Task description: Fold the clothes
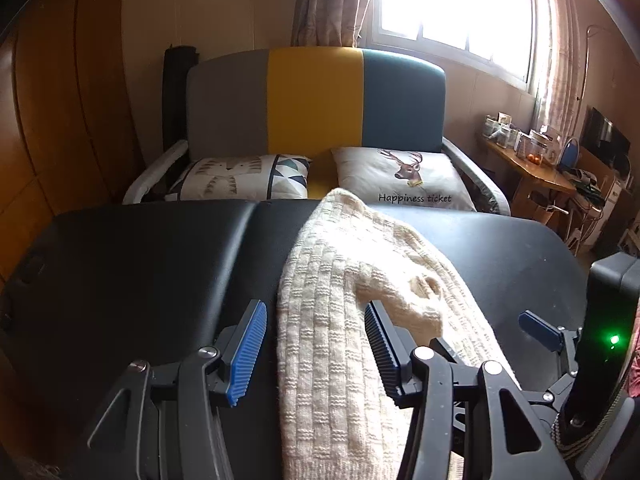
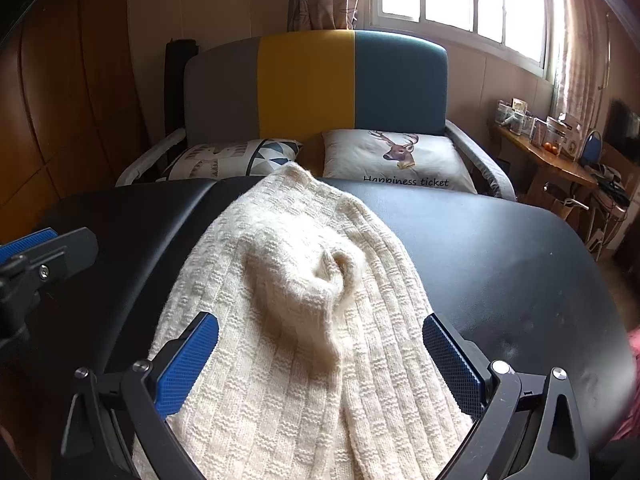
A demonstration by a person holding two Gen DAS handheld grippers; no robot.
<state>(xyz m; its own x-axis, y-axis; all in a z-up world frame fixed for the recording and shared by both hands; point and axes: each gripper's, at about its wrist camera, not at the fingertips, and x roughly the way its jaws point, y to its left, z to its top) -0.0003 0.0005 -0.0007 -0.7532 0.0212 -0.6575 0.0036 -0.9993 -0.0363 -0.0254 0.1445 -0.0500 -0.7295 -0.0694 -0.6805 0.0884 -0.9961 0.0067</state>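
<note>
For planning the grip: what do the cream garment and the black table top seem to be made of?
Garment: thick knitted yarn, probably wool or acrylic; raised ribs and fuzzy fibres show. Table top: smooth padded vinyl or leather, judging by its soft sheen and centre seam.

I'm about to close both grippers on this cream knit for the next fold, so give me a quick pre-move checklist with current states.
1. Left gripper open: ok.
2. Right gripper open: ok.
3. Cream sweater between both grippers' fingers: ok.
4. Sweater lying flat: not ok, a bunched lump rises in the middle.
5. Sweater fully on the black table: cannot tell, its far end reaches the back edge.
6. Pads touching the fabric: cannot tell.
</note>
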